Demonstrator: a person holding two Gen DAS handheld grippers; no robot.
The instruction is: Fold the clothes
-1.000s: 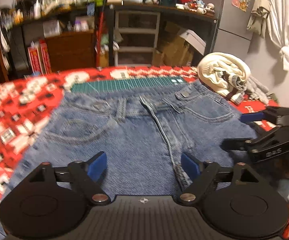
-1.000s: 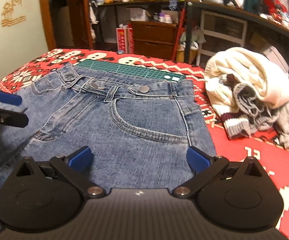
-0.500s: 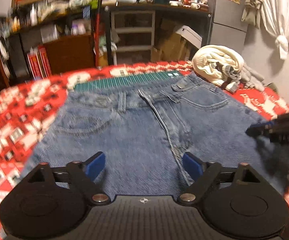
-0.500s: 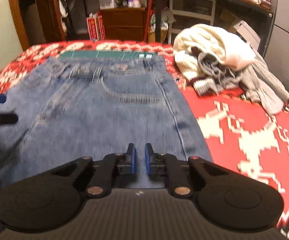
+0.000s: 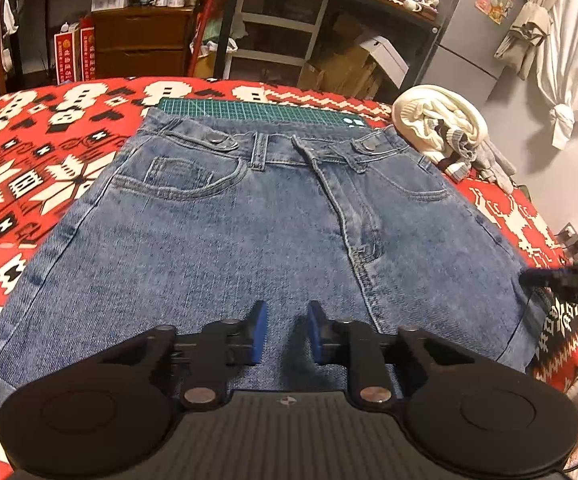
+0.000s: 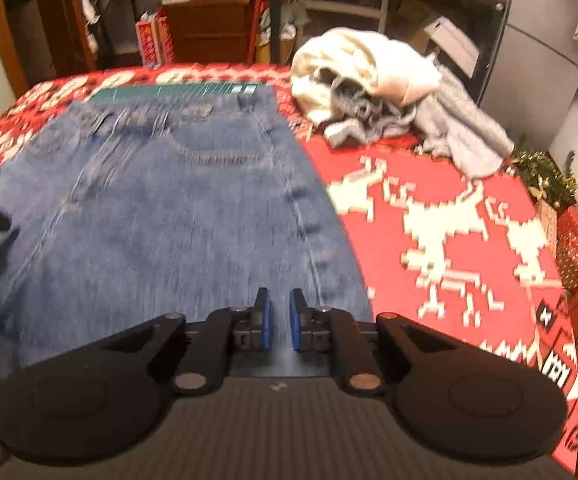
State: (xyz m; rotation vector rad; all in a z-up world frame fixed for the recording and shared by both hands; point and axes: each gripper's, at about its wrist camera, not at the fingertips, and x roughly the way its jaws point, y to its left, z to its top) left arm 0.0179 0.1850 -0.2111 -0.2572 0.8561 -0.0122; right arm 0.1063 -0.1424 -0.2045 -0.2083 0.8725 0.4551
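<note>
Blue jeans (image 5: 249, 232) lie flat on the red patterned surface (image 5: 29, 184), waistband over a green mat (image 5: 257, 112). A heap of sweaters (image 6: 373, 88) sits just beside them. My left fingers (image 5: 285, 334) and right fingers (image 6: 277, 320) hover narrowed over the denim, gripping nothing.

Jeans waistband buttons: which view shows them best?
Left wrist. The jeans are sharp there, and both waistband buttons show clearly. The right wrist view is motion-blurred; the waistband is smeared and one button is barely visible.

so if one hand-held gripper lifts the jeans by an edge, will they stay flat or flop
Probably flop: the jeans are soft denim lying flat on the red blanket, so the free part should drape. Thick seams and waistband suggest some weight, likely dragging rather than sliding freely.
</note>
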